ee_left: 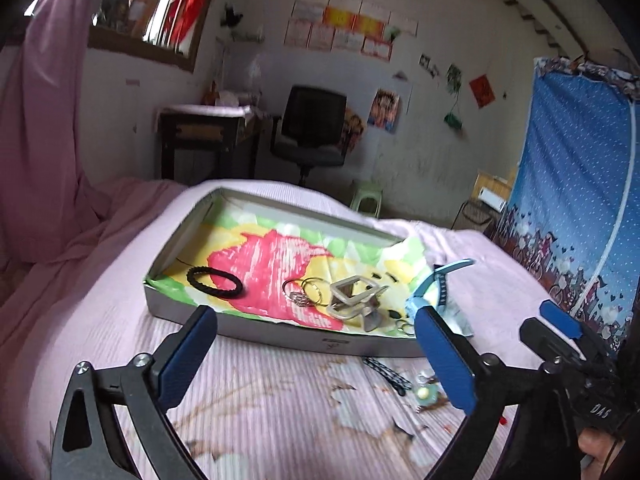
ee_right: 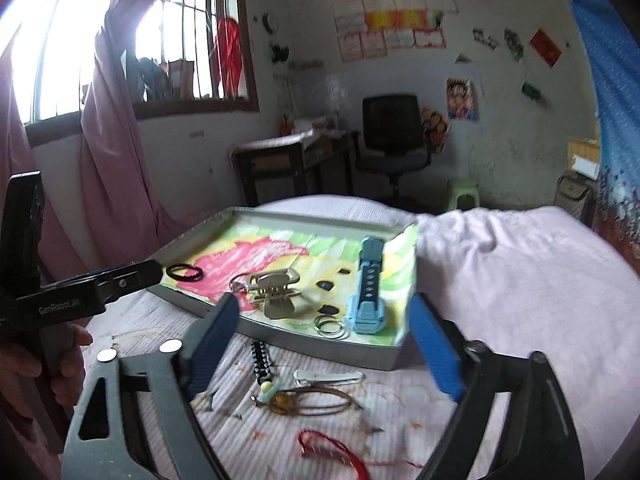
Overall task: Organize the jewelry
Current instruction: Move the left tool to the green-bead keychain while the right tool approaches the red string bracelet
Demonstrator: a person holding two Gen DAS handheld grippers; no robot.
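A shallow grey box (ee_left: 280, 338) (ee_right: 320, 346) lined with a coloured drawing lies on the bed. In it lie a black hair tie (ee_left: 214, 282) (ee_right: 184, 271), a grey hair claw (ee_left: 354, 300) (ee_right: 274, 294), thin rings (ee_left: 312, 290) (ee_right: 330, 327) and a light blue watch (ee_left: 438, 284) (ee_right: 368, 288). In front of the box on the bedspread lie a black-and-white braided cord (ee_right: 260, 358), a silver clip (ee_right: 328, 377), a thin bangle with beads (ee_right: 308, 400) and a red string (ee_right: 332, 450). My left gripper (ee_left: 316, 360) is open and empty before the box. My right gripper (ee_right: 324, 350) is open and empty above the loose pieces.
The bed has a pink ribbed cover (ee_right: 500, 280). Pink curtains (ee_right: 108, 152) hang at left. A desk (ee_right: 280, 160), an office chair (ee_right: 394, 140) and a green stool (ee_right: 464, 194) stand beyond the bed. A blue wardrobe (ee_left: 576, 200) stands at right.
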